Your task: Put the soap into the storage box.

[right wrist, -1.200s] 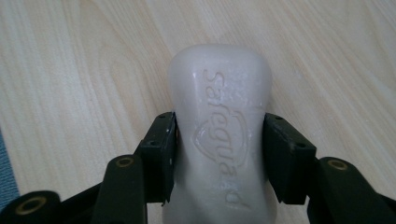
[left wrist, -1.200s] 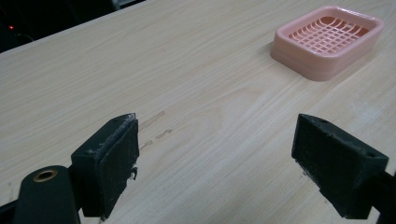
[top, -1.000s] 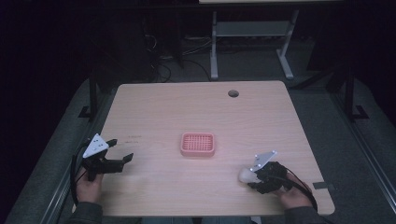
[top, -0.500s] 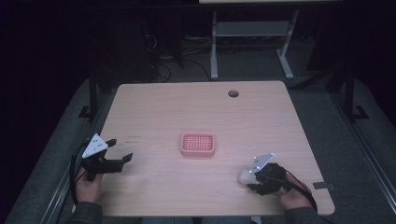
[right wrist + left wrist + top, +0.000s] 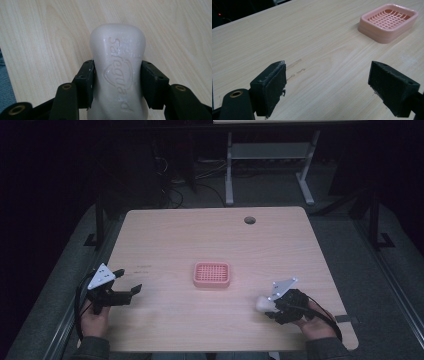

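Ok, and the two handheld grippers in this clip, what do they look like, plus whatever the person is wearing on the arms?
Both are black two-jaw tools. The left gripper carries a grey three-cornered plate on top and trails a black cable; its blocky jaws have rough dark pads, with a brass-coloured rivet in the frame. The right gripper has the same grey plate, brass rivets and a black cable looping over the hand. Dark sleeves show at both wrists.
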